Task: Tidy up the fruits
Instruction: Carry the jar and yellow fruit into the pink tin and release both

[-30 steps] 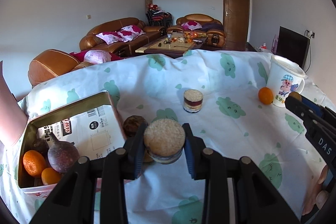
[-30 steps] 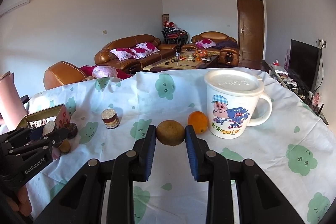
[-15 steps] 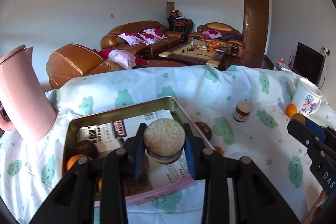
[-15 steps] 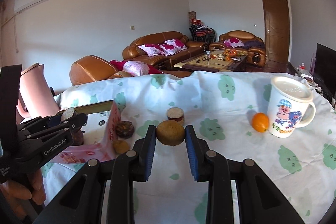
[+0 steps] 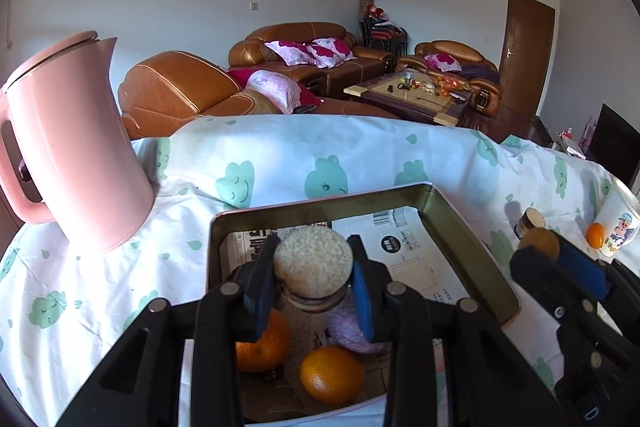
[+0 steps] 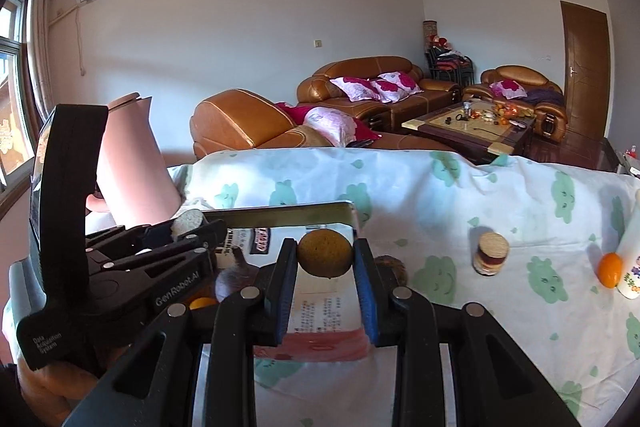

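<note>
My left gripper (image 5: 313,281) is shut on a cut round fruit piece (image 5: 313,269) with a pale grainy top, held over the near-left part of the metal tin (image 5: 460,227). In the tin lie two oranges (image 5: 331,374) and a purple fruit (image 5: 352,331). My right gripper (image 6: 325,285) is shut on a brown round fruit (image 6: 325,253), held above the tin's right side (image 6: 280,213). It also shows at the right of the left wrist view (image 5: 560,259). A second cut fruit piece (image 6: 491,253) and a small orange (image 6: 610,269) sit on the cloth to the right.
A pink kettle (image 5: 76,151) stands left of the tin. A white cartoon mug (image 5: 620,227) stands at the far right beside the small orange. A dark round fruit (image 6: 394,265) lies against the tin's right wall. The table has a white cloth with green prints.
Both grippers moved left with their fruits. The left one now hangs over the tin's near-left part; the right one has come up to the tin from the mug side.
</note>
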`<state>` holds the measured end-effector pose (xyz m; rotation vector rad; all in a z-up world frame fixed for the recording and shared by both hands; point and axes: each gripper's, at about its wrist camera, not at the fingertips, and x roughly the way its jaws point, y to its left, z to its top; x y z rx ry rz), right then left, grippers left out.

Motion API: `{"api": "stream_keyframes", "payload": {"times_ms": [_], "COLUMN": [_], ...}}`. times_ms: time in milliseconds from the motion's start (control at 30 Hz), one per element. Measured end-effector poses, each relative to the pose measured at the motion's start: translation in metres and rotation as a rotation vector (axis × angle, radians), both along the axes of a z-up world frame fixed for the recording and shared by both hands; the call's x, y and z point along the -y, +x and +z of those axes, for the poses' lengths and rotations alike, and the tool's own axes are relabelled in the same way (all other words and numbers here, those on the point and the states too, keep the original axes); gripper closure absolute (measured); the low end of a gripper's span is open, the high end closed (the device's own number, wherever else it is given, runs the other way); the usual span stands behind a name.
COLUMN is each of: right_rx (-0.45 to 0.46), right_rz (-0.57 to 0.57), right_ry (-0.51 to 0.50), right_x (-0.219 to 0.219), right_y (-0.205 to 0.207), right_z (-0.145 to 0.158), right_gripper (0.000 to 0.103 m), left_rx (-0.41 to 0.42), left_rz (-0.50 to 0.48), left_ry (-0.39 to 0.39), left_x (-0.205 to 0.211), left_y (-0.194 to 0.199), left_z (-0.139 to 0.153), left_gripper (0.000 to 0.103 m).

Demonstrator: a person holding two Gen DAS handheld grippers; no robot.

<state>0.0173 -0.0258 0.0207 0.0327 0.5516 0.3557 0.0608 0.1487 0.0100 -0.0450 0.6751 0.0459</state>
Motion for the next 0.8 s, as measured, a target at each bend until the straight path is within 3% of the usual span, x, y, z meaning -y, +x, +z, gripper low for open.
{"api": "stream_keyframes", "payload": {"times_ms": [300, 433, 667, 800], "right_rx": [-0.118, -0.148, -0.198, -0.216], "right_rz": [0.058, 0.080, 0.140, 0.157], "right_ry": [0.078, 0.099, 0.194, 0.295], "right_x": [-0.017, -0.020, -0.014, -0.005], "right_y": [0.030, 0.037, 0.044, 0.046], "right_z": [-0.020, -0.028, -0.035, -0.033], "right_gripper": [0.072, 0.072, 0.072, 0.065], "left_rx": [-0.069, -0.077, -0.086, -0.102], "left_rz": [-0.070, -0.066, -0.073, -0.099], "left_ry": [-0.049, -0.029, -0.016, -0.068], "left_x": [-0.011, -0.009, -0.007, -0.013], "left_y": [0.008, 0.009, 0.011, 0.011], "left_z": [-0.011, -0.014, -0.019, -0.016], "left_gripper": [0.068, 0.068, 0.068, 0.067]}}
